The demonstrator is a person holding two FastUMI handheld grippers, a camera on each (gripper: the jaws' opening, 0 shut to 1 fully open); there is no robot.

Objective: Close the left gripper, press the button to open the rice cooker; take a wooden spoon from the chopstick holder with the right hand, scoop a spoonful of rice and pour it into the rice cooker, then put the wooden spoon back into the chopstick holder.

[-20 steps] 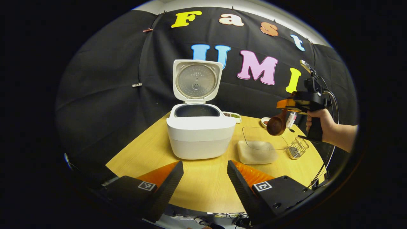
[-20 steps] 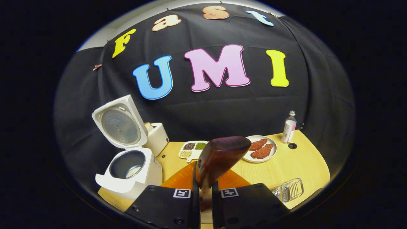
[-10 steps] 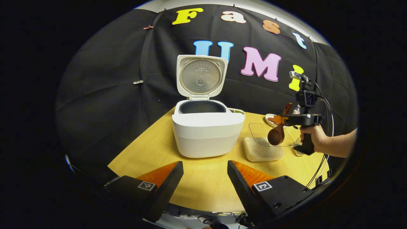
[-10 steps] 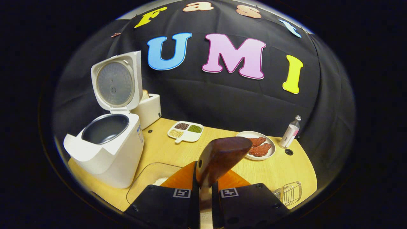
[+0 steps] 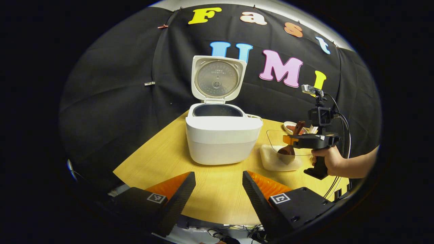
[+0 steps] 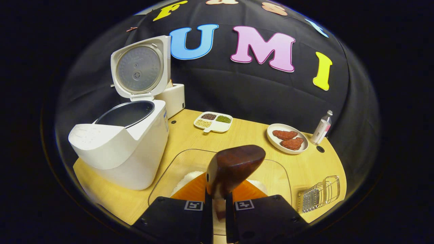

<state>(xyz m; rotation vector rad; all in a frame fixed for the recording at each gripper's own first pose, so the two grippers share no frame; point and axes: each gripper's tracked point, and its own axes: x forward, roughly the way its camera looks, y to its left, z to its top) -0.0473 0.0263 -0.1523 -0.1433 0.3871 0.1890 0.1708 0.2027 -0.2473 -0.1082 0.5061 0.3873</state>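
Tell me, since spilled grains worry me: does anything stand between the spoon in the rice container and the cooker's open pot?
Nothing visible does. The wooden spoon, held by the right hand-held gripper, sits in the clear rice container just beside the rice cooker. The lid stands upright behind the pot opening; only the cooker's own wall must be cleared.

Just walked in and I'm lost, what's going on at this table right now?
A person's right gripper holds a wooden spoon, its bowl lowered into the clear rice container. The rice cooker stands beside it, lid up. The left gripper waits open near the table's edge.
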